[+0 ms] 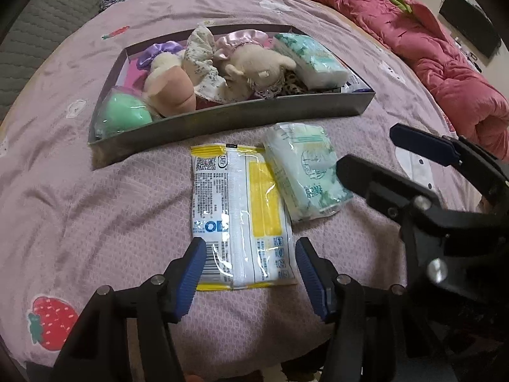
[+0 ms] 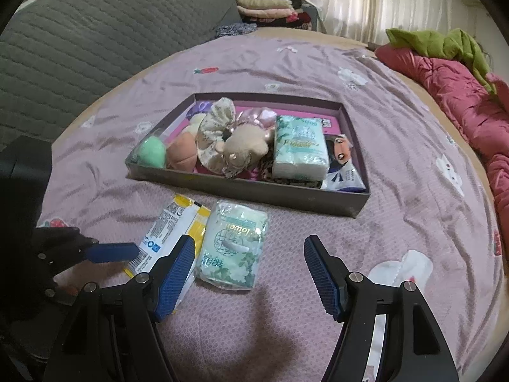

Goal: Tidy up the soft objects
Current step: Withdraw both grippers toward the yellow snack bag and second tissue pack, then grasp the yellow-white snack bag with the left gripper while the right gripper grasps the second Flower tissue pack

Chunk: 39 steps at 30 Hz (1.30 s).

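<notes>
A yellow and white packet (image 1: 238, 216) lies flat on the mauve bedsheet. My left gripper (image 1: 251, 273) stands open over it, one blue pad on each side of the packet's near end, neither pressing on it. Beside it lies a green tissue pack (image 1: 305, 172) (image 2: 232, 245). My right gripper (image 2: 249, 245) is open above that pack, which sits nearer its left finger. In the left wrist view the right gripper (image 1: 367, 149) shows at the right. A shallow grey box (image 1: 238, 117) (image 2: 254, 191) behind holds plush toys (image 1: 254, 63), a green ball (image 1: 124, 111) and another tissue pack (image 2: 300, 149).
A pink quilt (image 2: 461, 102) with a green cloth (image 2: 445, 44) on it lies along the bed's right side. A grey quilted cushion (image 2: 95, 31) stands at the back left. A white pad (image 2: 404, 267) rests on the sheet right of my right gripper.
</notes>
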Each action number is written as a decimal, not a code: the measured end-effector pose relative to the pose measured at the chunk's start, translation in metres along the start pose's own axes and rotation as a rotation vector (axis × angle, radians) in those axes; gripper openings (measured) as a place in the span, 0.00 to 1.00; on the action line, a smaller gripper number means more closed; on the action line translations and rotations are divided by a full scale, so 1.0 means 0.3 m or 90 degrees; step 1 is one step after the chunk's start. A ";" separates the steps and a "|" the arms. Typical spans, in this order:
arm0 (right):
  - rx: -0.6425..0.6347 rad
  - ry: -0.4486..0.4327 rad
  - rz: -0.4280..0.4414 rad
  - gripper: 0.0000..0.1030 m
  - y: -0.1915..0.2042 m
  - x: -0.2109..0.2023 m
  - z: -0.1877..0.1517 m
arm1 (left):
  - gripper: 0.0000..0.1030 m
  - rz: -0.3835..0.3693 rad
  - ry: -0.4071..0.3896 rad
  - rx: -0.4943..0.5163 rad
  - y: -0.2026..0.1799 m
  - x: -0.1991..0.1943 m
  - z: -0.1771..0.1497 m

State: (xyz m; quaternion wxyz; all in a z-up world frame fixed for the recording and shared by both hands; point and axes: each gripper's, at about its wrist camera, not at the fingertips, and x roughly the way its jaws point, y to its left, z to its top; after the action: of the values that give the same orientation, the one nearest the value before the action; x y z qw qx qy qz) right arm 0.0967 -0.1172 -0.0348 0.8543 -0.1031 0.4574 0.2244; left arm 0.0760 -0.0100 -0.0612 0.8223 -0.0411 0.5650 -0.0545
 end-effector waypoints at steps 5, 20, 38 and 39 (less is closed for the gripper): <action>0.003 0.034 0.007 0.71 0.004 0.063 0.001 | 0.57 0.010 -0.013 -0.005 0.014 0.018 -0.003; 0.067 0.101 0.032 0.69 -0.027 0.237 -0.001 | 0.70 0.015 0.006 -0.008 0.012 0.082 0.009; 0.093 0.042 0.026 0.53 -0.118 0.132 0.031 | 0.58 0.037 -0.006 -0.012 -0.004 0.119 0.082; 0.095 0.033 0.027 0.53 -0.120 0.117 0.036 | 0.56 0.030 -0.008 -0.014 0.002 0.110 0.080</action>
State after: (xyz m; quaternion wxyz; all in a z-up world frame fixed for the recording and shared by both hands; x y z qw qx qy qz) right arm 0.1387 -0.1346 -0.0590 0.8425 -0.0355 0.4970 0.2048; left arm 0.1102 -0.0137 -0.0832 0.8264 -0.0374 0.5612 -0.0286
